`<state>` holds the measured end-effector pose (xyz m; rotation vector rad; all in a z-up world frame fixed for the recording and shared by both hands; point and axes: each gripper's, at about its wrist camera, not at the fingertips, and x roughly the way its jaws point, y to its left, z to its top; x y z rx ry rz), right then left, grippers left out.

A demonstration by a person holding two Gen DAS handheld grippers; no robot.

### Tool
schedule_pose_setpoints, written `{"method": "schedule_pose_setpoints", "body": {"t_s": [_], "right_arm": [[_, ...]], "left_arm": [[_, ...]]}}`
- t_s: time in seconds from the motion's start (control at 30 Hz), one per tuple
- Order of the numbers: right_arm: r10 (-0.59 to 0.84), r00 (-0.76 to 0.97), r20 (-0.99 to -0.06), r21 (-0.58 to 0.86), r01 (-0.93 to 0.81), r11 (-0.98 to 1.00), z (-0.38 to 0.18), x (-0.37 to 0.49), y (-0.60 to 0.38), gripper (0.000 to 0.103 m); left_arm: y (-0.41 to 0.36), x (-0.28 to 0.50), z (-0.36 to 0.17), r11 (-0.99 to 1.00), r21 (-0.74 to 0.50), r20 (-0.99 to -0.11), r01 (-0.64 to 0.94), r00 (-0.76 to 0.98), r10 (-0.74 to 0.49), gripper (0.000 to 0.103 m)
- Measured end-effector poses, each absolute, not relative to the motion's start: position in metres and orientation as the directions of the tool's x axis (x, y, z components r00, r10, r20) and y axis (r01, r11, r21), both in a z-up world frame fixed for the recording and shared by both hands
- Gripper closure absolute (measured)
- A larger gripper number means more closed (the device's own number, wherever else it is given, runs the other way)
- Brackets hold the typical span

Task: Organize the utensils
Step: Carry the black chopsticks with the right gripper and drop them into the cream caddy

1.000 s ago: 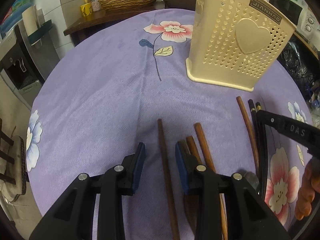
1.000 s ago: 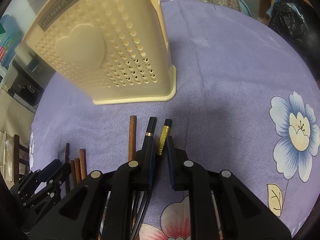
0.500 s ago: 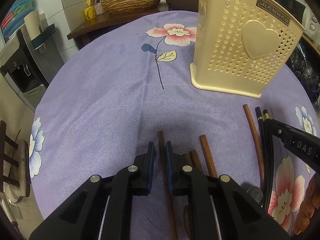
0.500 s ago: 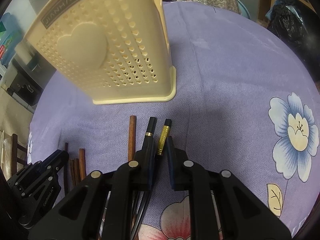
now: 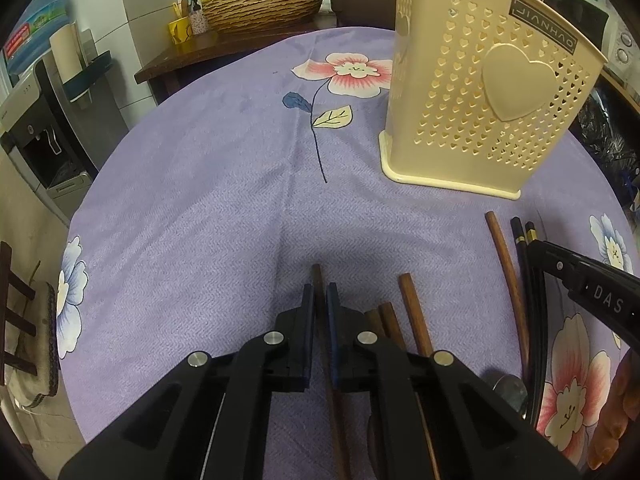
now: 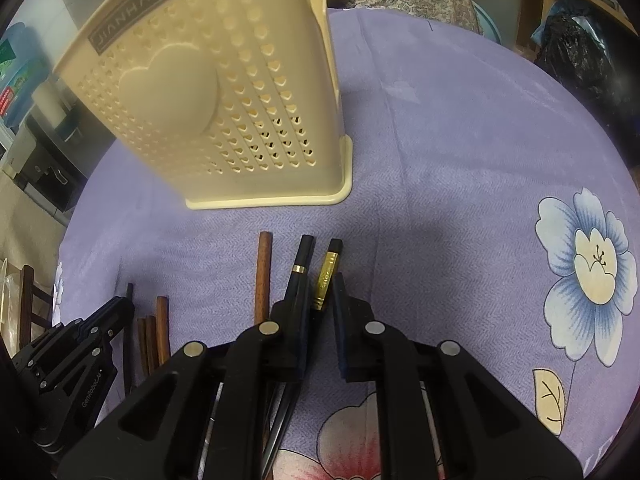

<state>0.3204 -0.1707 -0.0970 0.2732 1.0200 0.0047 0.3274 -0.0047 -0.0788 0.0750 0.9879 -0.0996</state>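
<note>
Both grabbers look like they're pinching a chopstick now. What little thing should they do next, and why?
Probably lift. The left gripper is shut on a brown chopstick, and the right gripper is shut on the black chopstick with the gold band. Both sticks lie flat on the purple cloth; the cream holder stands upright ahead, so they must rise first.

The table is covered by a matt purple cloth with a fine woven texture and printed flowers. The holder is made of smooth cream plastic, pierced with small hearts and faintly glossy. Matt brown wood is seen in the chopsticks. Two black chopsticks are lacquered glossy and banded in shiny gold. The grippers are moulded in matt black plastic and fixed with bright metal rivets. A woven basket looks rough.
</note>
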Motion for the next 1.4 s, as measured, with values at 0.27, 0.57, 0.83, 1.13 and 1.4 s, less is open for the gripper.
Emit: {"method": "schedule_pose_setpoints", "body": {"t_s": [0.27,0.57,0.83,1.13,1.4], "right_arm": [[0.192,0.556,-0.809,0.308,0.122,0.944,-0.094,0.319,-0.189,0.092],[0.229,0.698,-0.679,0.352,0.036,0.935,-0.043,0.295,-0.207,0.093],[0.273,0.802,-0.531,0.287,-0.133,0.949,0.031,0.265,-0.213,0.095],[0.279,0.842,-0.461,0.238,-0.185,0.953,0.068,0.25,-0.226,0.095],[0.275,0.847,-0.456,0.23,-0.186,0.955,0.065,0.247,-0.23,0.095]], "left_arm": [[0.007,0.326,-0.067,0.995,-0.029,-0.813,0.098,0.576,-0.081,0.096],[0.021,0.311,-0.004,0.991,-0.091,-0.704,0.102,0.697,-0.136,0.097],[0.027,0.291,0.062,0.983,-0.119,-0.581,0.138,0.793,-0.182,0.096],[0.029,0.284,0.092,0.984,-0.116,-0.505,0.137,0.845,-0.177,0.097],[0.031,0.289,0.094,0.985,-0.12,-0.501,0.122,0.849,-0.166,0.097]]}}
